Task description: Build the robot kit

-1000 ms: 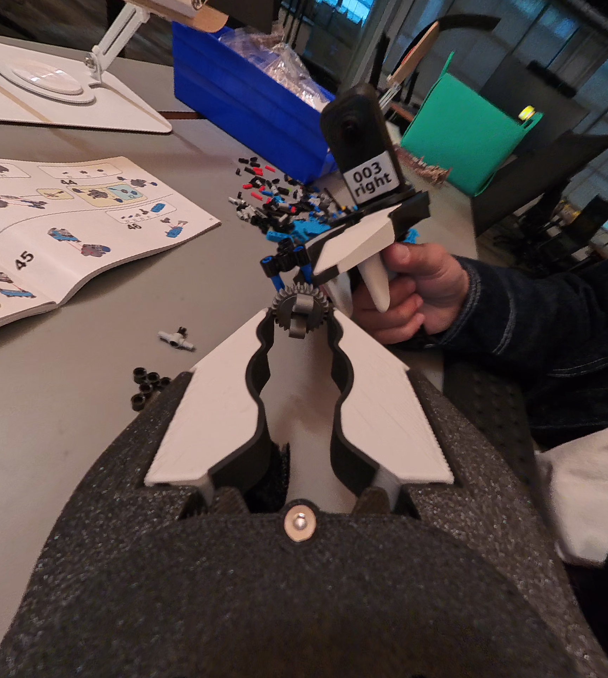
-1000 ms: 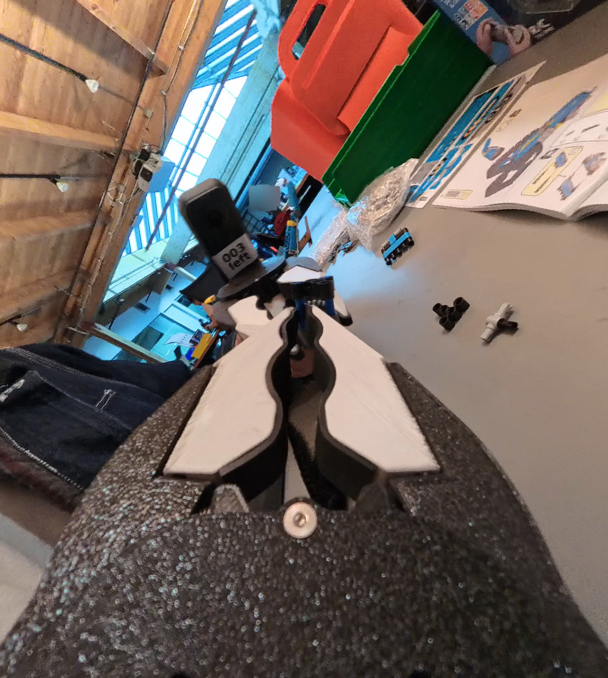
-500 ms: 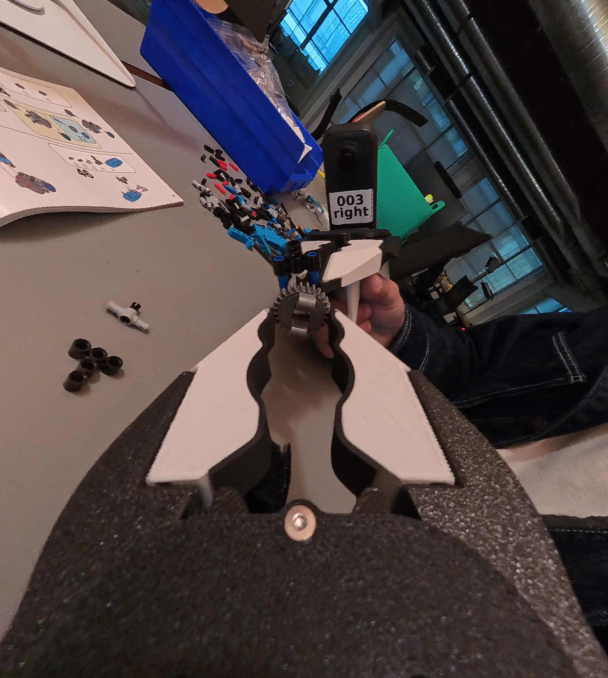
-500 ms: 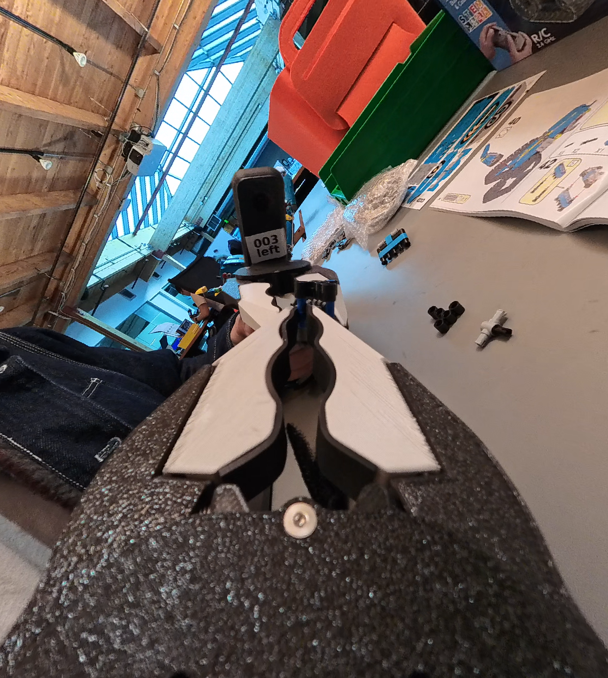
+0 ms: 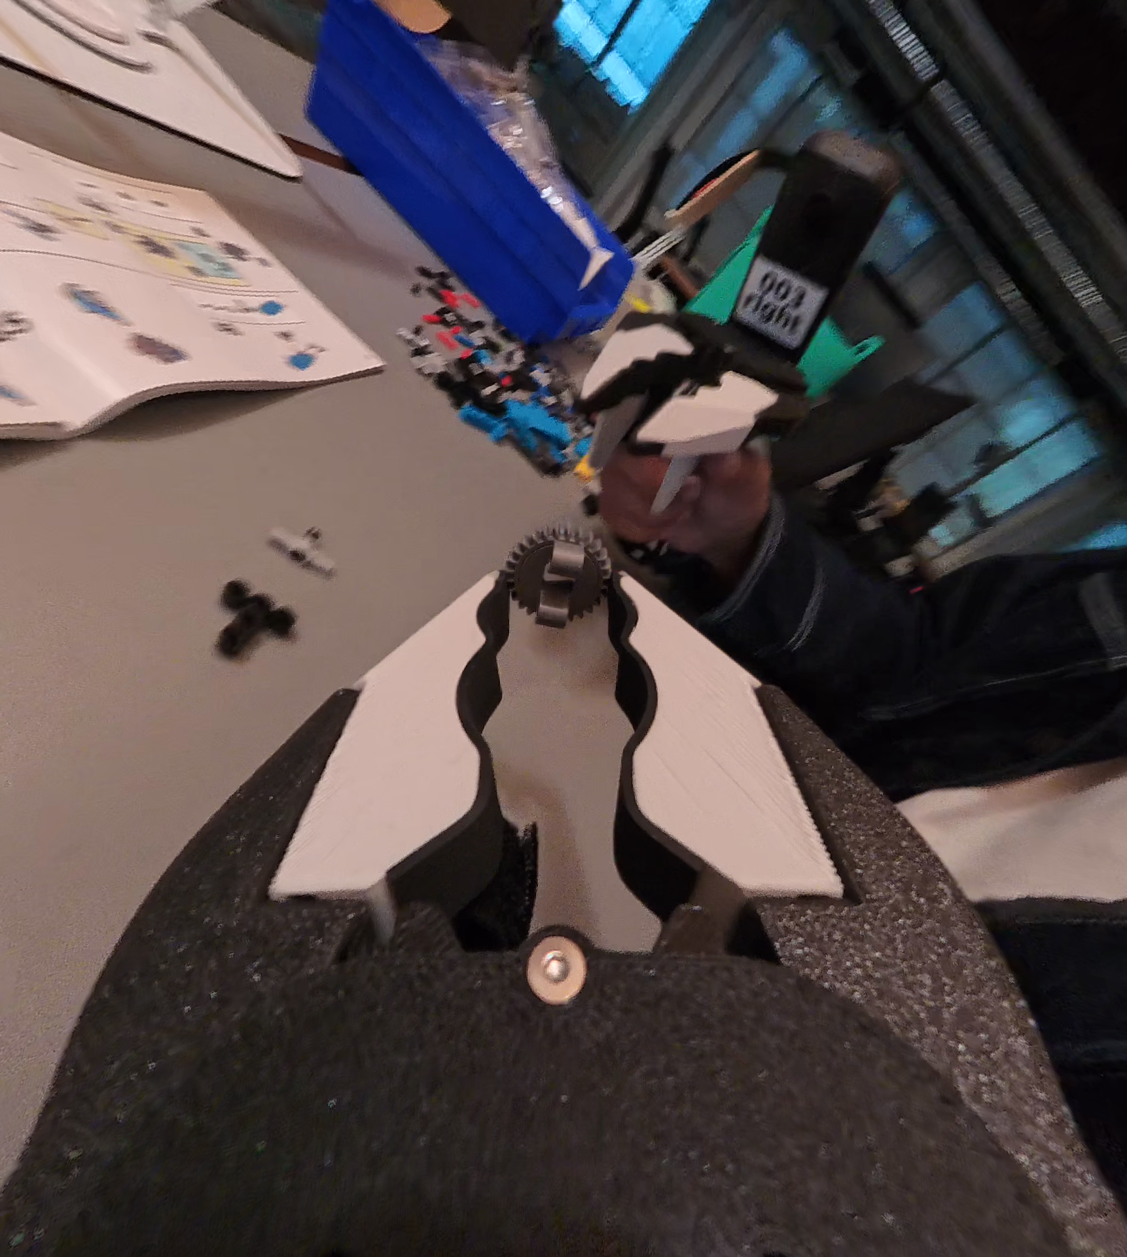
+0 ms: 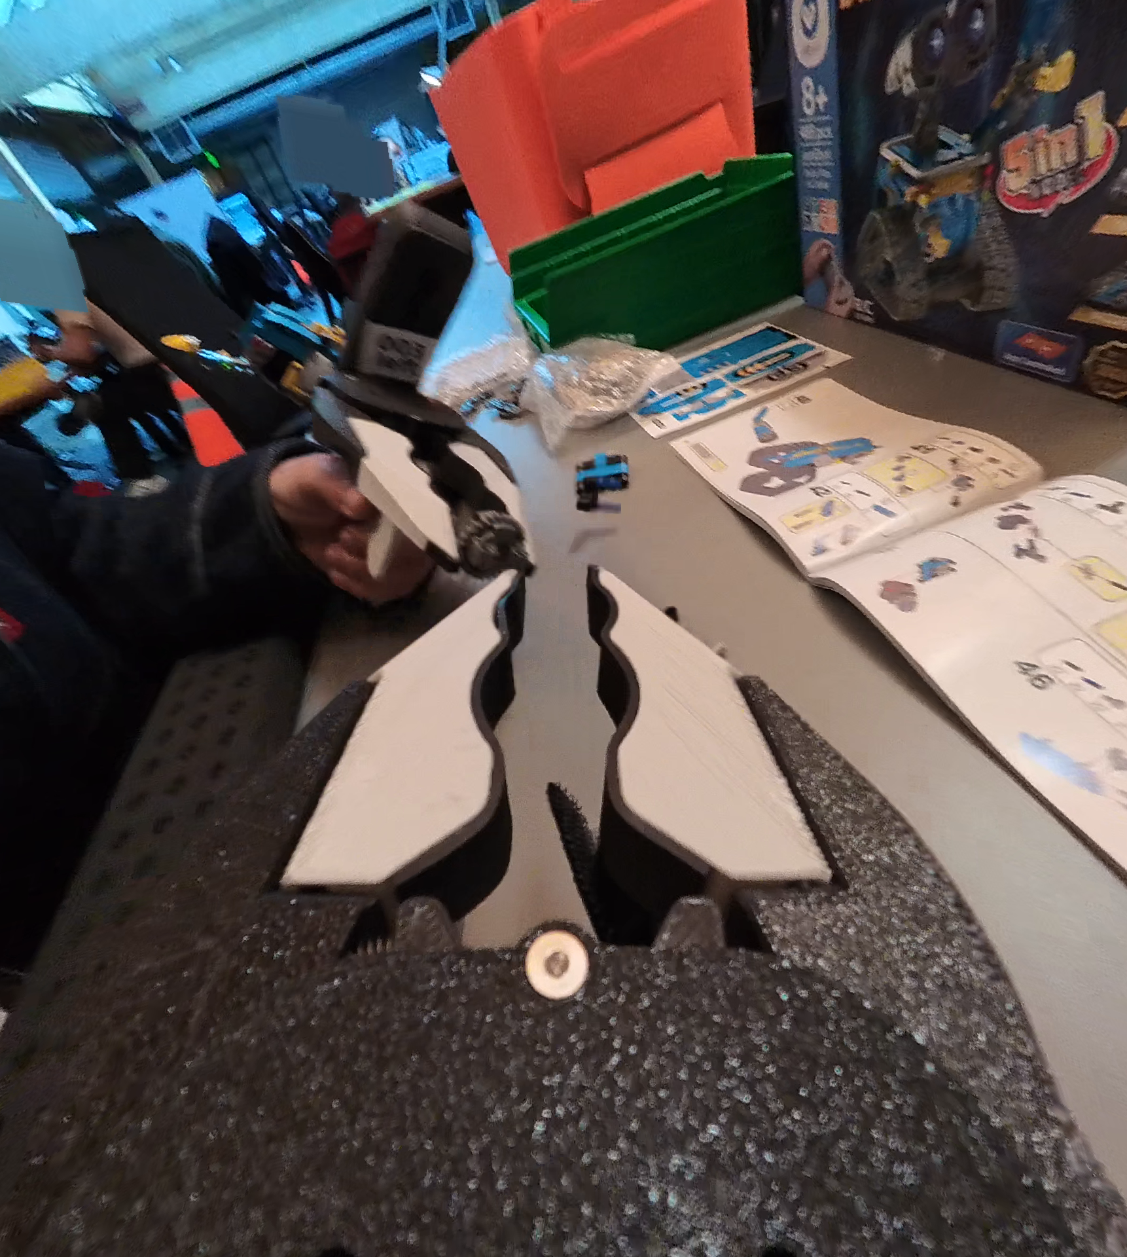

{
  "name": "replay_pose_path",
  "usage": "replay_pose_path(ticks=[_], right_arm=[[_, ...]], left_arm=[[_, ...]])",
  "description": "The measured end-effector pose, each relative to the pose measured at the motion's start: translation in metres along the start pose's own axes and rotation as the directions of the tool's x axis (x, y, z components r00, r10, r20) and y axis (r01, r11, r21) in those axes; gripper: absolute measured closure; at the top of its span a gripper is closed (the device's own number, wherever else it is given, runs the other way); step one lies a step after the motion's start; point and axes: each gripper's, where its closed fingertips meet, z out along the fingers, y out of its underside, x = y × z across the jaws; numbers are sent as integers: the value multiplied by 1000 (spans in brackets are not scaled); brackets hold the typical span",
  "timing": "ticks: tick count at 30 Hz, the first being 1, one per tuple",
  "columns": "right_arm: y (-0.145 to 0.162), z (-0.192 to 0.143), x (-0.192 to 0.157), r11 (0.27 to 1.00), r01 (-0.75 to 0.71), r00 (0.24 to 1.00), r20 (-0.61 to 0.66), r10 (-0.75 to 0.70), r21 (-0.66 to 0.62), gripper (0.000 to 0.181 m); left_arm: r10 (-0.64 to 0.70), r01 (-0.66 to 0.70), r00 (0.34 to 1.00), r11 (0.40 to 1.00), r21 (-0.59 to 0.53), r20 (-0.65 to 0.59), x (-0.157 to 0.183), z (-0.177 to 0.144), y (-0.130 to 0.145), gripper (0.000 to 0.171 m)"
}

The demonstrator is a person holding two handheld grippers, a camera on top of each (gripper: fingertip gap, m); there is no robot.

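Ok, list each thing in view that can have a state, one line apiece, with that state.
left gripper: shut on the grey gear, held above the table.
grey gear: clamped between the fingertips.
right gripper: open, nothing between its fingers.
instruction booklet: lying open on the table.
blue bin: open-topped, clear bags inside.
loose bricks: scattered beside the blue bin.

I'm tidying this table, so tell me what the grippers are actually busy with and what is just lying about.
In use:
left gripper, shut on the grey gear
right gripper, open and holding nothing

Lying about:
open booklet
loose parts pile
blue bin
black connector
green tray
toy box
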Motion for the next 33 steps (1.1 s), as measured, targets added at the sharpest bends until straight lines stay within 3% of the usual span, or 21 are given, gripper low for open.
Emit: replay_pose_path(ticks=[4,7,10,14,16,18,21,23,27,33], right_arm=[[13,13,4,998,4,1000,-15,-5,-67,163],[26,38,-3,987,42,999,-1,-42,-157,163],[27,71,-10,976,73,997,10,-73,-203,163],[14,132,-15,954,119,993,33,-114,-277,161],[13,171,-29,929,159,986,106,-131,-334,157],[23,206,-31,855,276,961,134,-241,-439,153],[37,245,-34,742,401,913,172,-369,-537,146],[42,259,-39,726,443,891,168,-422,-527,149],[58,269,-44,764,412,908,158,-387,-496,151],[59,281,-40,783,380,924,162,-346,-493,177]], left_arm=[[137,-110,951,988,-110,278,-33,-51,22,143],[304,-183,826,941,-283,475,-57,-95,45,143],[340,-199,742,935,-294,578,-62,-130,51,143],[275,-237,709,960,-148,649,-50,-162,33,142],[266,-227,694,963,-148,669,-46,-178,33,142],[281,-230,635,958,-171,720,-47,-201,36,142],[252,-222,623,965,-142,741,-39,-219,46,142],[244,-232,623,965,-122,743,-32,-224,53,142],[247,-256,642,961,-100,725,-23,-223,62,142],[255,-258,655,960,-107,711,-27,-221,62,142]])
